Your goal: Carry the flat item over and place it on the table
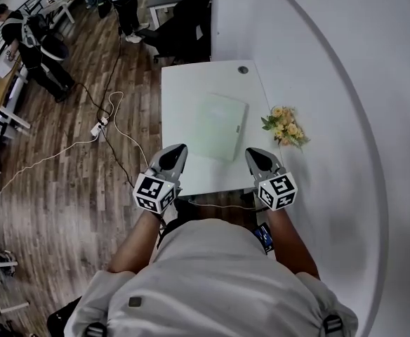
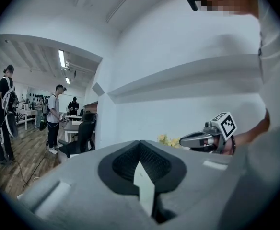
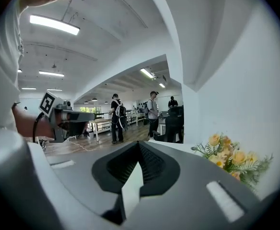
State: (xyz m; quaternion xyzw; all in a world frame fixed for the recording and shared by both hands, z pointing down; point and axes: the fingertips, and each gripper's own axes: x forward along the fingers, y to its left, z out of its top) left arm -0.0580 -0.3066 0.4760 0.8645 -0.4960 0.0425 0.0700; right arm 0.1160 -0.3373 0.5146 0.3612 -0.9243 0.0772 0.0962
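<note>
While my left gripper and right gripper are both pinched shut on nothing, the flat item, pale green and thin, lies on the white table.

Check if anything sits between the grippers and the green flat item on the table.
Nothing visible does. Only bare table lies between the flat item and the left gripper and right gripper, both shut and empty. The flowers stand off to the item's right, clear of either path.
</note>
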